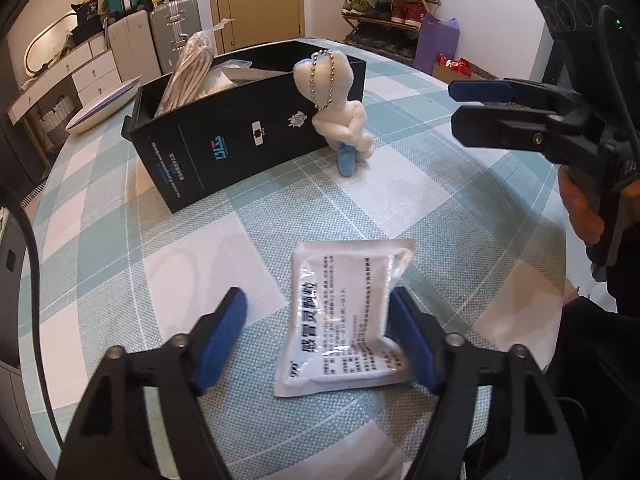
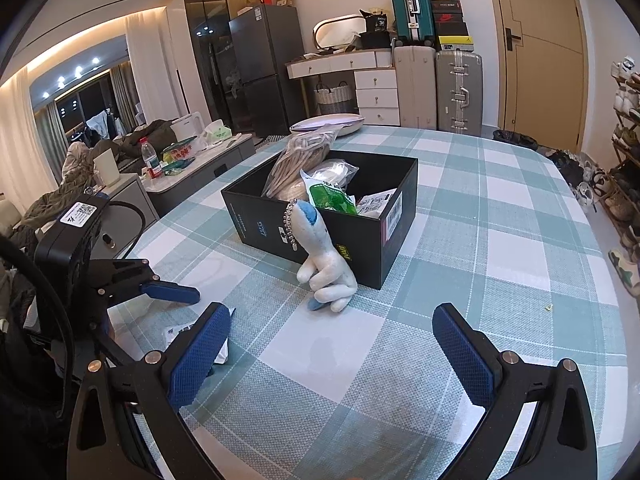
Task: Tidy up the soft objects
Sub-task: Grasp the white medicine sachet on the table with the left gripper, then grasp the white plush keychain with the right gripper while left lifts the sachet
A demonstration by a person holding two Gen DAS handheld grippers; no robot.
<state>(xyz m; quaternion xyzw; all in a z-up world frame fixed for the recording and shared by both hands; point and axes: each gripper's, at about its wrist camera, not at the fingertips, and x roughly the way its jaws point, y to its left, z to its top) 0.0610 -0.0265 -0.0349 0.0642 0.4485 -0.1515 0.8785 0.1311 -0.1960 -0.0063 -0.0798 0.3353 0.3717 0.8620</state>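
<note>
White sachet (image 1: pixel 344 316) sits btwn left tool (image 1: pixel 320 336) pads, apart (right pad touching). Thin edge could slip out. Right tool (image 2: pixel 332 348) apart, empty.

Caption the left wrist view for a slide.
Left tool straddles a white sachet on the checked tablecloth; plush toy leans against the black box.

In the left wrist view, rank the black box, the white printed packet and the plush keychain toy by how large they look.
1. black box
2. white printed packet, though it lies nearer the camera, which inflates it
3. plush keychain toy, leaning on the box
</note>
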